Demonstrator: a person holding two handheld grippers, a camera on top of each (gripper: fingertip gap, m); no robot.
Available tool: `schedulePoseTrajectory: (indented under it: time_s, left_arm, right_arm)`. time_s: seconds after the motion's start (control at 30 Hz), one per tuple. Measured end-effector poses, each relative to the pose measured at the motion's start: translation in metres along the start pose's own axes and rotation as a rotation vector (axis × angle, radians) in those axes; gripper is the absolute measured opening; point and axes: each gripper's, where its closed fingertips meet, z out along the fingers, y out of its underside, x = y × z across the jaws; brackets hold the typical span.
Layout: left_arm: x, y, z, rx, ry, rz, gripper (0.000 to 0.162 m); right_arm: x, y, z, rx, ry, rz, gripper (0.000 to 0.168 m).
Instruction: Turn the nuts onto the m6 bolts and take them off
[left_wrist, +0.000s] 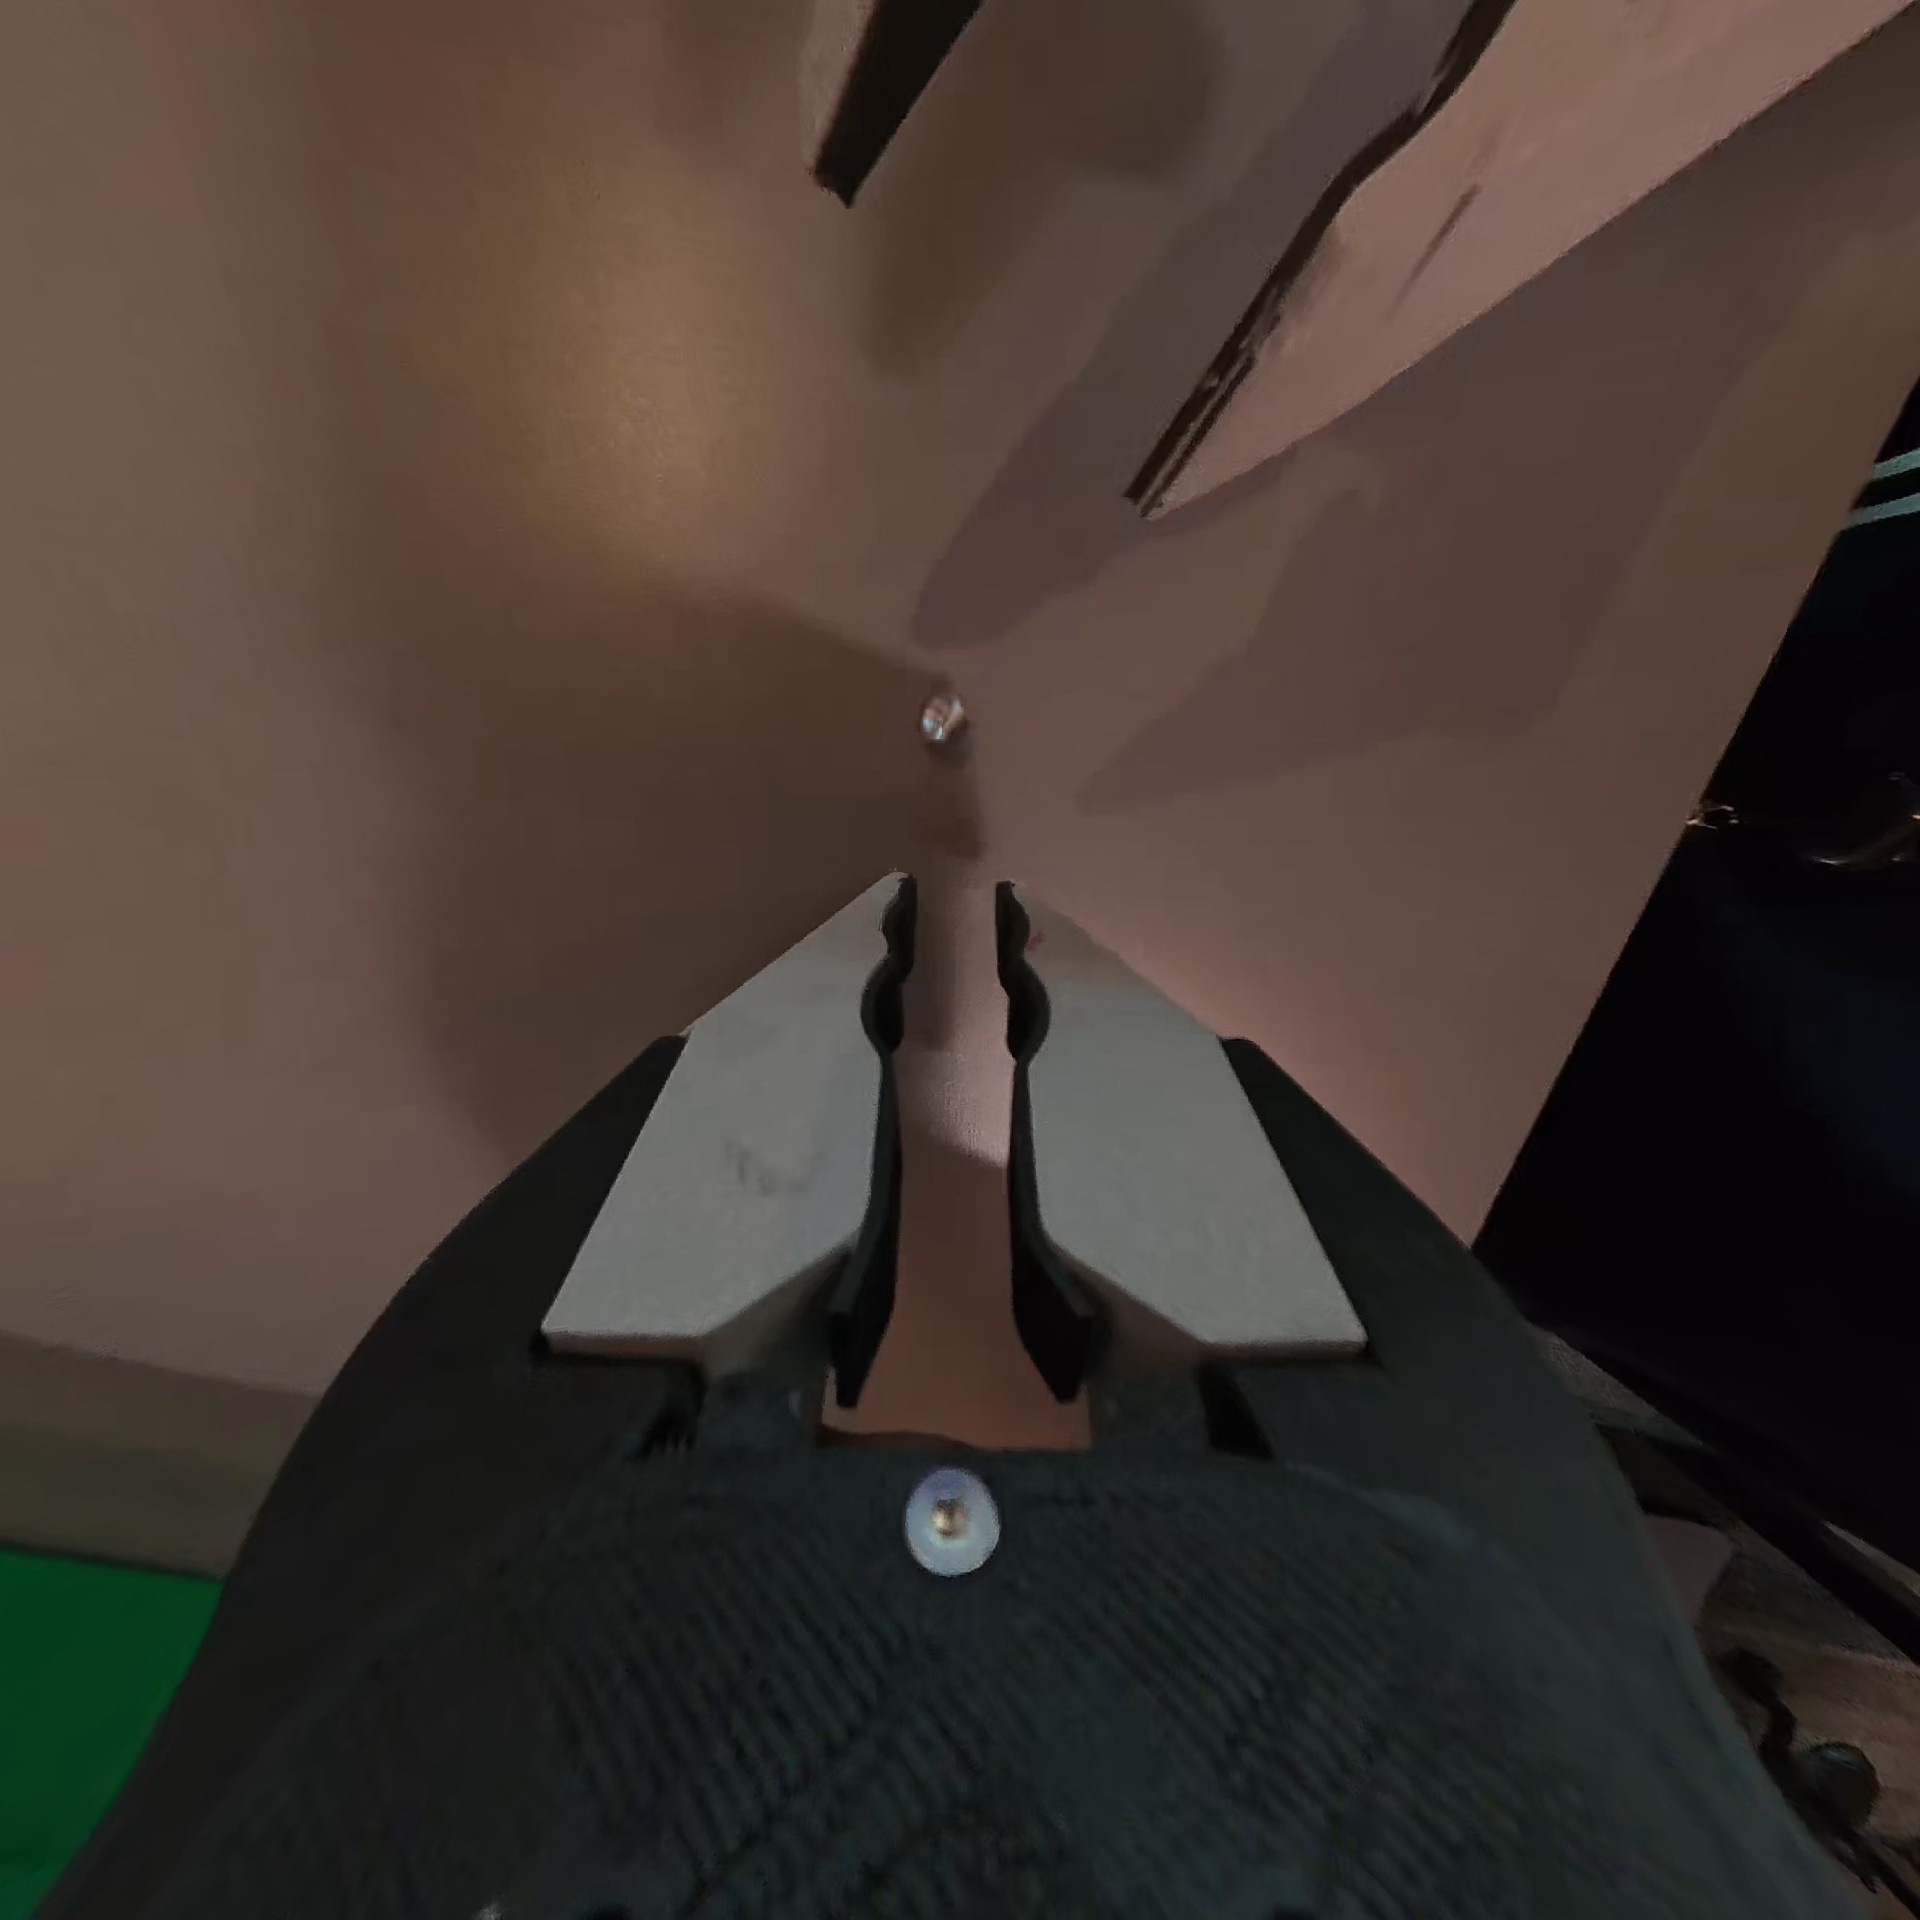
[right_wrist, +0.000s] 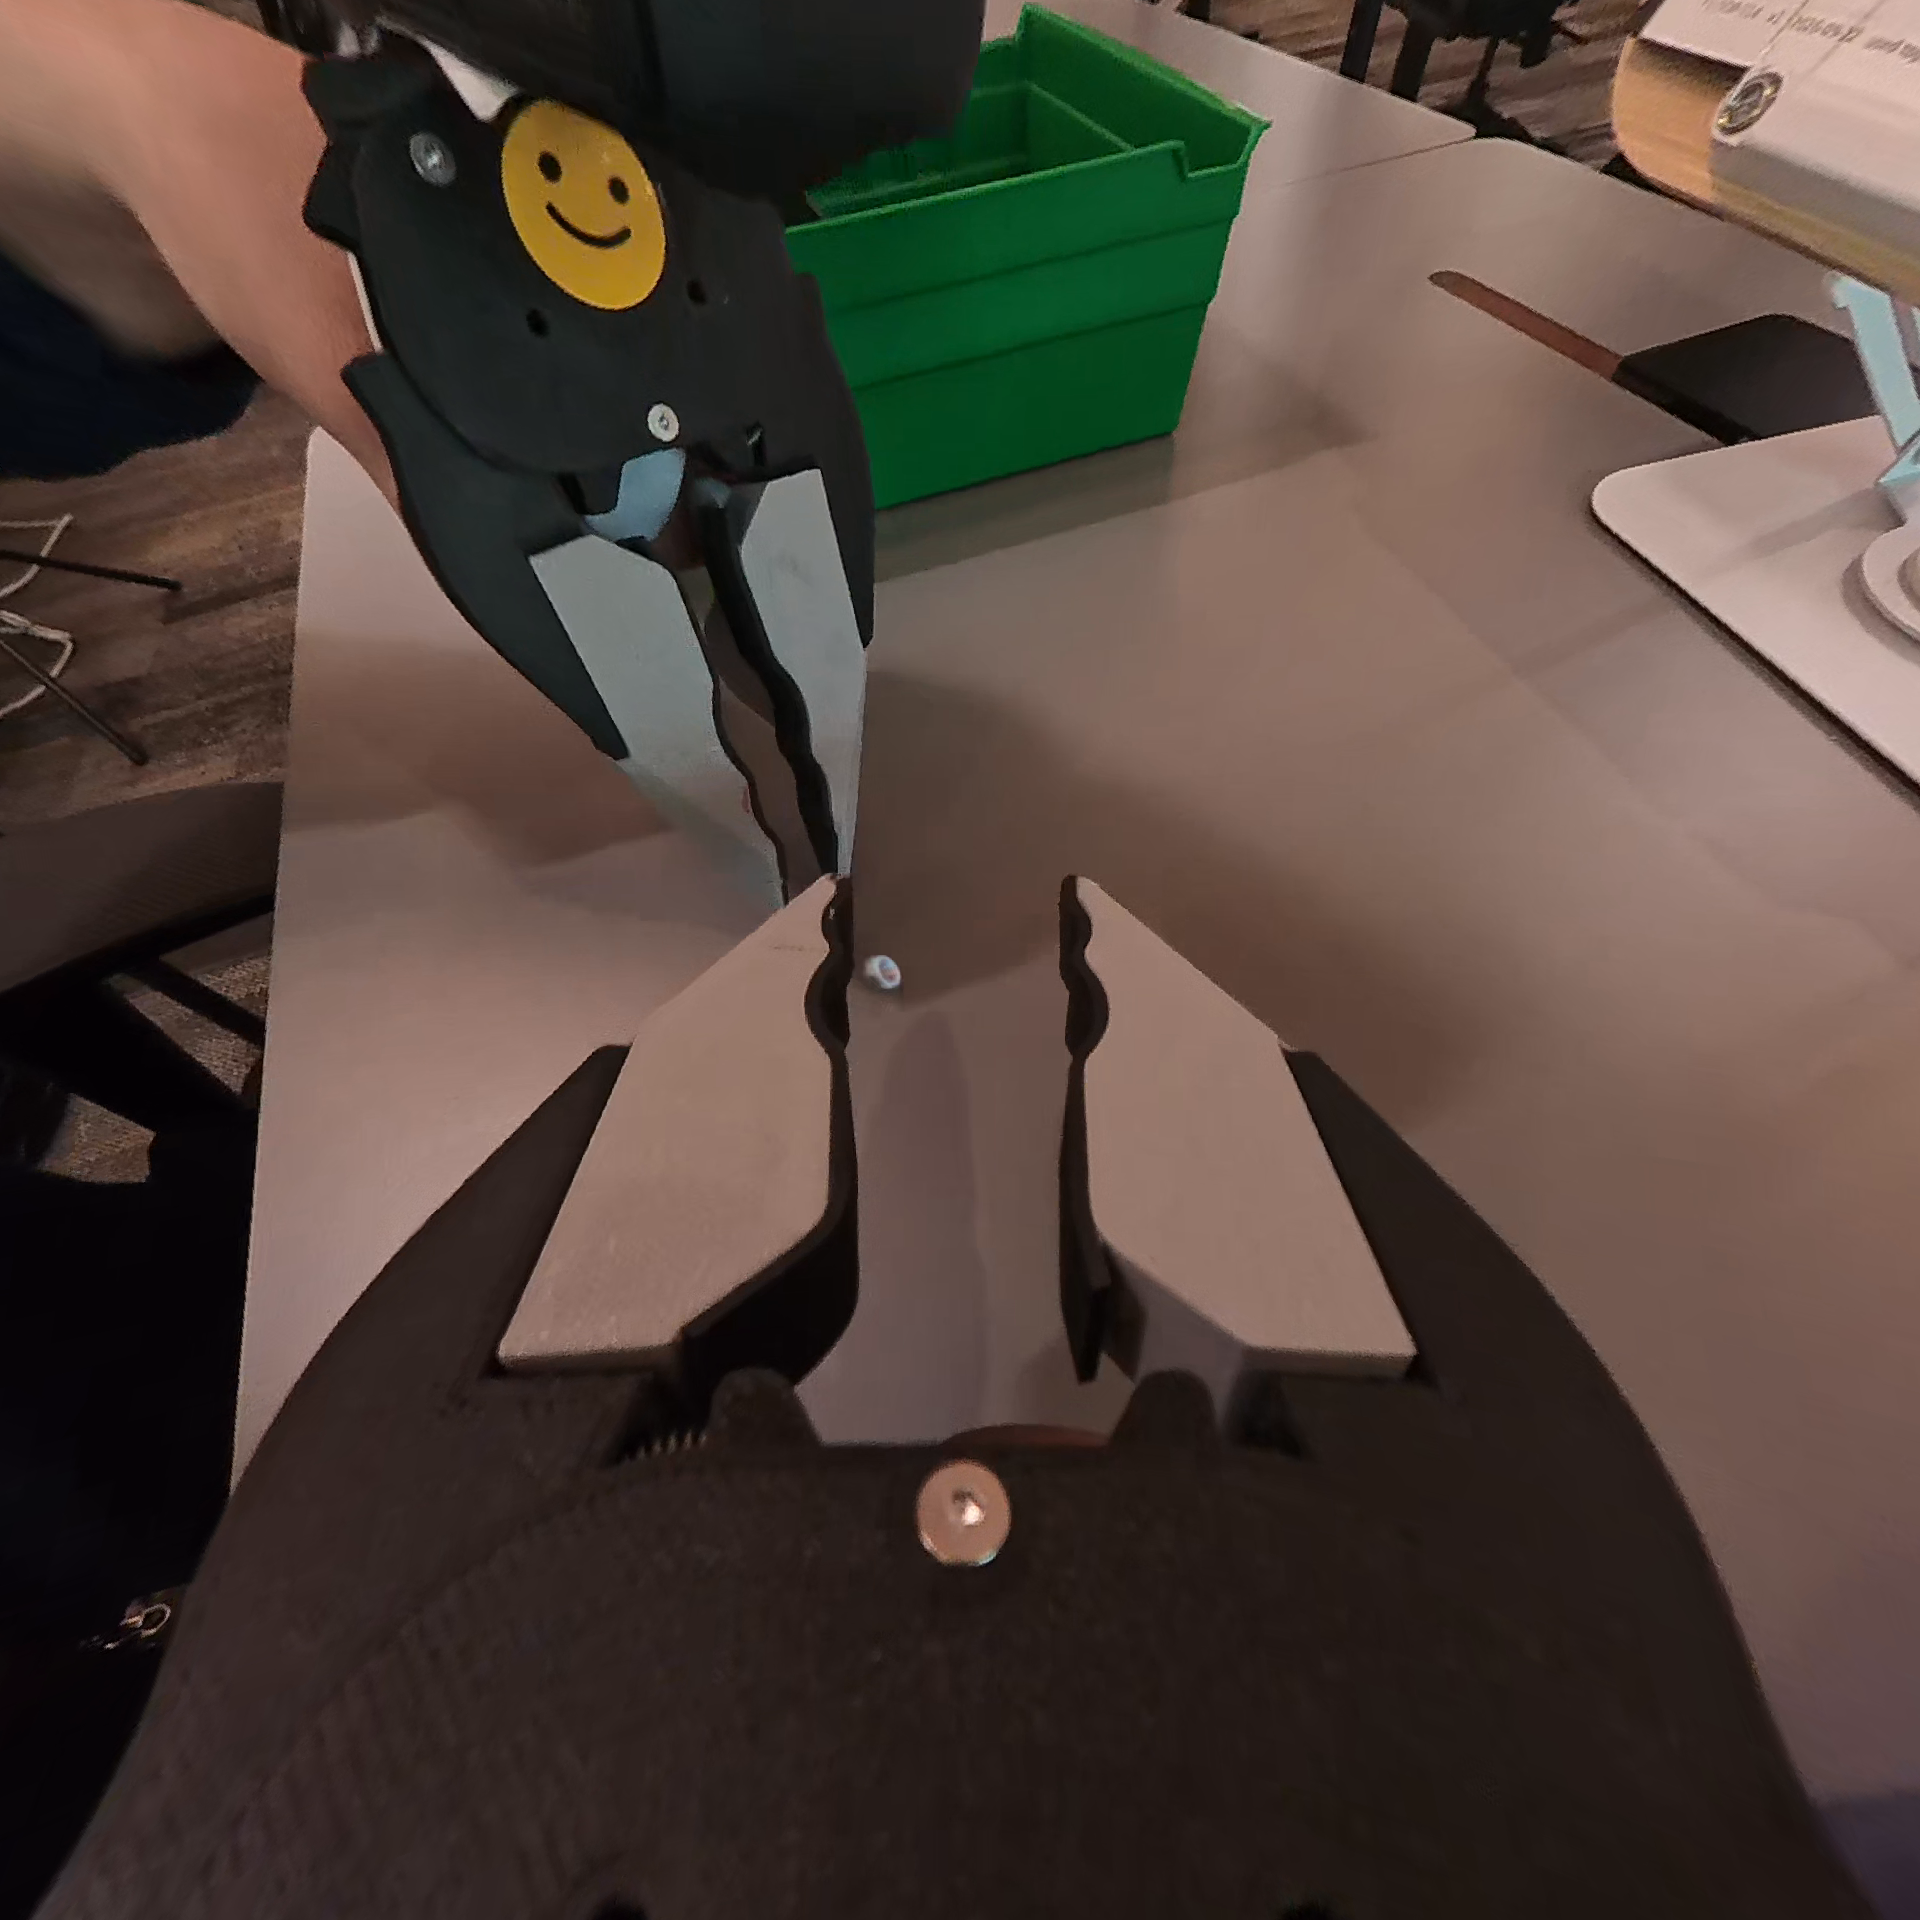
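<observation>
I have both claws released, my left claw (left_wrist: 954, 883) and wider right claw (right_wrist: 954, 883) hovering over the nut (right_wrist: 881, 974) lying loose on the worktop (right_wrist: 1455, 831), seemingly to pick it up.

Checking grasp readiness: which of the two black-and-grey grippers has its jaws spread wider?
The right gripper, bottom of the right wrist view, shows a wide gap. The left gripper, with a yellow smiley disc, is nearly closed.

A yellow smiley-face sign (right_wrist: 583, 203) sits on the left gripper's (right_wrist: 816, 873) black body at eleven o'clock; print on the papers (right_wrist: 1808, 62) at one o'clock is illegible.
</observation>
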Motion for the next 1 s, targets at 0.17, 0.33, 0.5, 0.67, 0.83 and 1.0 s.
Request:
schedulePoseTrajectory:
  time_s: [0.17,0.33,0.5,0.67,0.83,1.0]
  left_arm:
    - [0.002,0.006,-0.011,0.037,-0.015,-0.019,0.019]
    - [0.007,0.017,-0.029,0.128,-0.038,-0.057,0.019]
    - [0.009,0.027,-0.068,0.288,-0.119,-0.093,0.02]
    - [-0.025,0.051,-0.141,0.398,-0.259,-0.189,0.021]
    - [-0.1,0.08,-0.204,0.399,-0.429,-0.262,0.02]
    - [-0.176,0.109,-0.203,0.273,-0.445,-0.298,0.023]
  right_arm:
    - [-0.007,0.021,0.012,-0.107,-0.029,0.0,0.035]
    - [0.007,0.05,0.025,-0.228,0.039,-0.009,0.031]
    - [0.006,0.057,0.027,-0.255,0.019,0.001,0.018]
    - [0.006,0.041,0.022,-0.17,0.008,0.032,0.026]
    - [0.002,0.024,0.016,-0.079,-0.013,0.043,0.026]
    - [0.003,0.017,0.015,-0.03,-0.012,0.02,0.026]
